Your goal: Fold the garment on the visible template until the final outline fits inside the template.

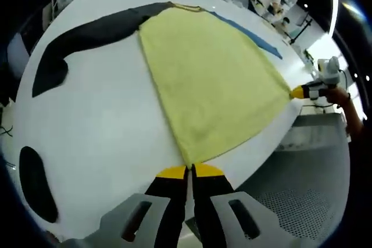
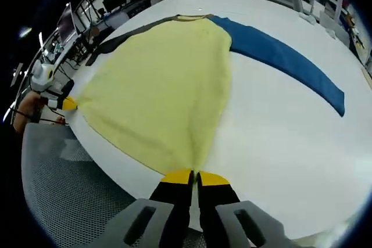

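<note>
Both grippers, left [image 1: 190,171] and right [image 2: 195,175], have fingers closed on the hem corners of the yellow-bodied, dark- and blue-sleeved garment [image 1: 203,79]. It lies flat on the white surface [image 1: 104,120]; folding apparently not started.

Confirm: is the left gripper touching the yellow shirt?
Touching. In the left gripper view, the left gripper has its jaws closed on the hem corner of the yellow shirt; the cloth runs straight into the jaw tips.
</note>
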`<state>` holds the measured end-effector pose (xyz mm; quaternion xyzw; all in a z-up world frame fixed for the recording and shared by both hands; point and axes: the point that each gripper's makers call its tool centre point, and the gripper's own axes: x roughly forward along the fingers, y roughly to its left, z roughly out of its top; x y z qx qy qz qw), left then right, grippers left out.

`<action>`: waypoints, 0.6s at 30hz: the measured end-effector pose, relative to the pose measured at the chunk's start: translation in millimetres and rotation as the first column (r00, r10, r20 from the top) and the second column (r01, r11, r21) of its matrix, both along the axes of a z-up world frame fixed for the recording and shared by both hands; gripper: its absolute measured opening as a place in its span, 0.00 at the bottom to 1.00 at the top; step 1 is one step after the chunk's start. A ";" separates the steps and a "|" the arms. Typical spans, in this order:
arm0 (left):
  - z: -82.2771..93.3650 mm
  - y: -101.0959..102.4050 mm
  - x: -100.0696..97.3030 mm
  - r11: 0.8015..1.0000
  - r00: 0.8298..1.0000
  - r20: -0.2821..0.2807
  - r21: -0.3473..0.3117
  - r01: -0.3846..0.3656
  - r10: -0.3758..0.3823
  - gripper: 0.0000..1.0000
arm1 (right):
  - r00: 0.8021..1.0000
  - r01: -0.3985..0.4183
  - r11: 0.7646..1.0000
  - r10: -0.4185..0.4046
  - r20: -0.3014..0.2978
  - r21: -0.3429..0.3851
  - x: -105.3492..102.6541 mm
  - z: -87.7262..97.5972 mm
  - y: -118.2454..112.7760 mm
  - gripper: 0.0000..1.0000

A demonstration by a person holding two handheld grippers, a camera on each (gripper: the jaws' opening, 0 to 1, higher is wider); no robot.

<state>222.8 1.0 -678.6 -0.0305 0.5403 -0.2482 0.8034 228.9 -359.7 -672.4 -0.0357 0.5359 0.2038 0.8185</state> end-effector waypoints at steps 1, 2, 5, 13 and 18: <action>0.6 -0.2 -0.6 1.000 1.000 0.000 0.000 0.000 0.000 0.00 | 1.000 0.005 1.000 -0.005 0.001 -0.001 0.3 -0.6 -1.2 0.00; 1.1 -0.7 -1.0 1.000 1.000 0.000 -0.003 0.001 -0.001 0.00 | 1.000 0.010 1.000 -0.010 0.000 -0.001 0.5 -1.2 -2.4 0.00; 0.7 -1.5 -2.2 1.000 1.000 -0.004 -0.009 0.004 -0.004 0.00 | 1.000 0.009 1.000 -0.009 0.008 -0.015 -0.2 -1.6 -3.4 0.00; -1.6 6.1 -8.0 0.999 1.000 -0.001 0.043 0.011 -0.011 0.00 | 1.000 -0.014 0.998 0.015 0.016 -0.061 -1.5 -4.2 -7.4 0.00; -1.4 3.8 -8.0 1.000 1.000 0.008 0.026 0.002 -0.003 0.00 | 1.000 -0.017 0.998 0.017 0.014 -0.063 -1.4 -5.5 -6.8 0.00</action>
